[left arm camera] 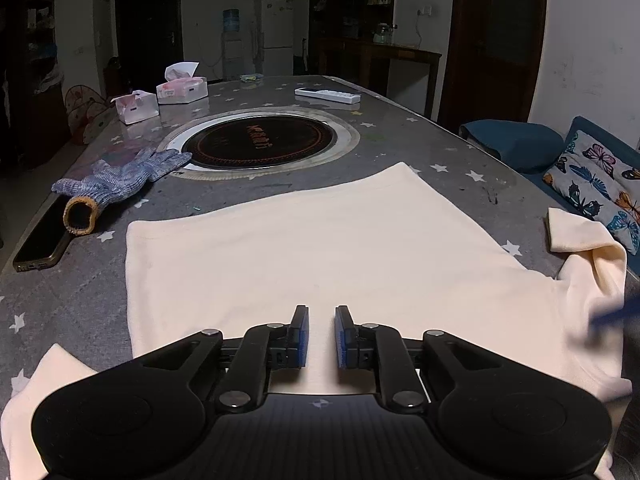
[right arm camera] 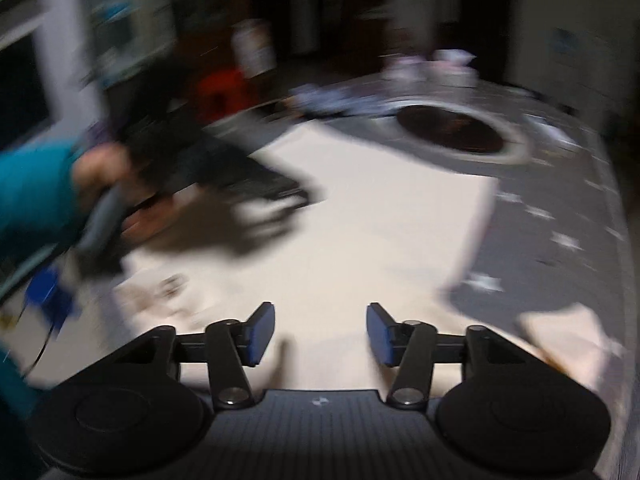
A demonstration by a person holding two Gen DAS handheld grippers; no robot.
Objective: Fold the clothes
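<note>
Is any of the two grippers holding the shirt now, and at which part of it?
Nothing is held. The left gripper is open above the cream shirt with only a narrow gap; the right gripper is open wide, also empty.

Red lettering runs along the far inner rim of the round black cooktop (left arm camera: 259, 142) set into the table (left arm camera: 400, 136), perhaps Chinese characters, too small to make out; nothing legible elsewhere, and the right wrist view is blurred
</note>
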